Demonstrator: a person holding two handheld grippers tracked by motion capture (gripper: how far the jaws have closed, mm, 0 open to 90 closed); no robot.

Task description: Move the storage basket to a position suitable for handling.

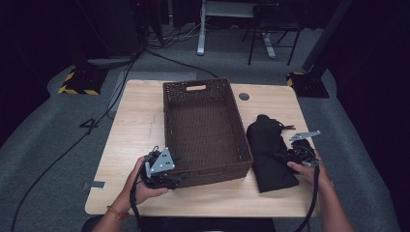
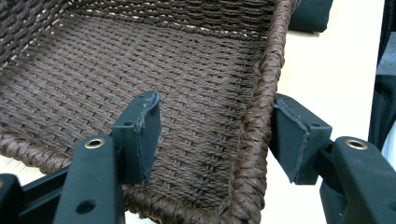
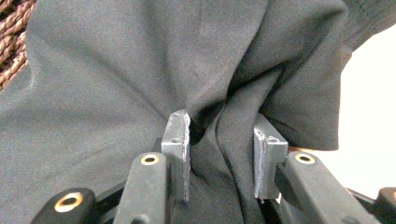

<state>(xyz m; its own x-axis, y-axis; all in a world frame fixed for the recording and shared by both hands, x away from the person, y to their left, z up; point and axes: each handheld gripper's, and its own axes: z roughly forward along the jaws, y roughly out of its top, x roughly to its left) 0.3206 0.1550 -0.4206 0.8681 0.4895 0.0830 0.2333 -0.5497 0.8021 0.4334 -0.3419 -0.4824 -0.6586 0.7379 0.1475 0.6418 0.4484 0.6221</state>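
Here the left tongs [image 1: 178, 180] sit at the near left corner of the brown woven basket [image 1: 205, 126], which stands in the middle of the pale wooden counter [image 1: 135, 130]. In the left gripper view one pad [image 2: 140, 135] lies inside the basket and the other outside, the basket's wall [image 2: 261, 121] between them; the outer pad touches the weave, while the inner one stands off it (so the wall is straddled rather than pinched). The right tongs [image 1: 280, 155] rest on the black garment [image 1: 270, 154], bunched on the counter just right of the basket. In the right gripper view a fold of that garment [image 3: 219, 140] is gathered between the two pads, which pinch it.
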